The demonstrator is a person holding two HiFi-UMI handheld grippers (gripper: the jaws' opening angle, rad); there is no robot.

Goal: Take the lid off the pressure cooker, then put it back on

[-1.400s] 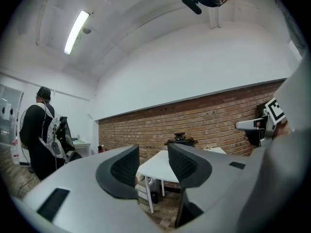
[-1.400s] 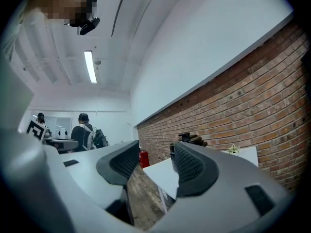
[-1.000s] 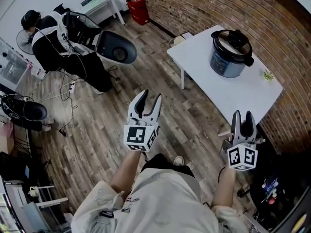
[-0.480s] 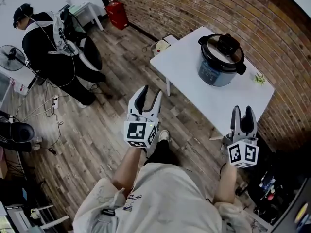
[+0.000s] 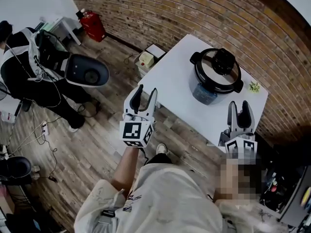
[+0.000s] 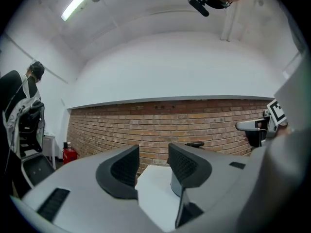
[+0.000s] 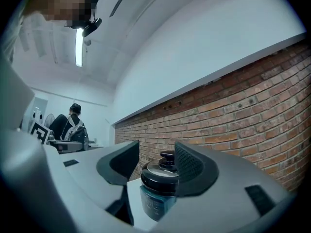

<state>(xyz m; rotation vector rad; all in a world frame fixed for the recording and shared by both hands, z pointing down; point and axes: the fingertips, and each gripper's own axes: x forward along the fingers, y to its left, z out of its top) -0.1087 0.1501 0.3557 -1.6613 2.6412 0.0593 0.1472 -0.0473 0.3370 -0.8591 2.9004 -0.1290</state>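
Standing lidded, blue pressure cooker (image 5: 204, 92), black knob (image 5: 224, 60)

The lid (image 5: 214, 75) shows shiny metal inside a glossy black rim; the desk (image 5: 167, 89) is smooth, matt white. The floor (image 5: 92, 144) is wood planks, the wall (image 5: 160, 13) rough brick, the fingers (image 6: 121, 173) matt grey plastic.

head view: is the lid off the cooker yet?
No, the lid sits in place on the pressure cooker, which stands on the white table.
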